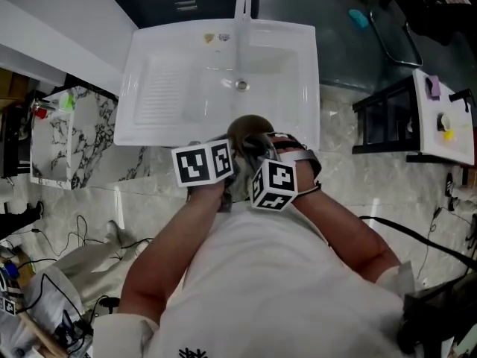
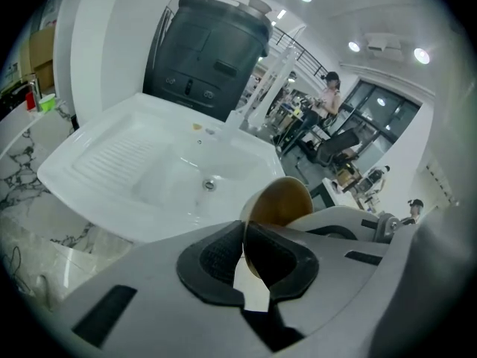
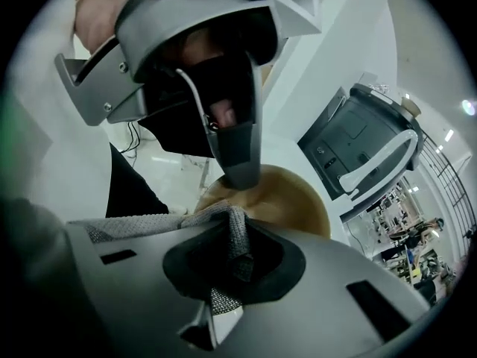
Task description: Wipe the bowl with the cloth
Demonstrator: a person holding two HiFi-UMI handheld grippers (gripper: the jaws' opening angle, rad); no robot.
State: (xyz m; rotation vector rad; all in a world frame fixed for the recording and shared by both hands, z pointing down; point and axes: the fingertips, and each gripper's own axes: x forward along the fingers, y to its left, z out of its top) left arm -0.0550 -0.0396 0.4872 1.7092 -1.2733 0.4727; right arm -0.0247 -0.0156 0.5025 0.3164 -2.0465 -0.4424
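Left gripper (image 2: 244, 237): fingers closed hard on the rim of the brown bowl (image 2: 279, 203). The bowl is tipped on edge and held in the air just in front of the white sink (image 2: 127, 162), resting on nothing I can see. Right gripper (image 3: 235, 239): fingers pinched on a fold of the grey cloth (image 3: 141, 228), with the bunched end right at the bowl's near rim, touching or just short, can't tell which. My read is that the wipe is at its start or early on. To do it well, I'd hold the left grip steady so the rim doesn't pivot, press the cloth bunch flat onto the bowl wall, and sweep round in arcs. I'd also steer the right fingers clear of the left finger on the rim. Risks: pushing too hard could twist the bowl out of a thin rim grip, and the cloth could slip from its small pinch.
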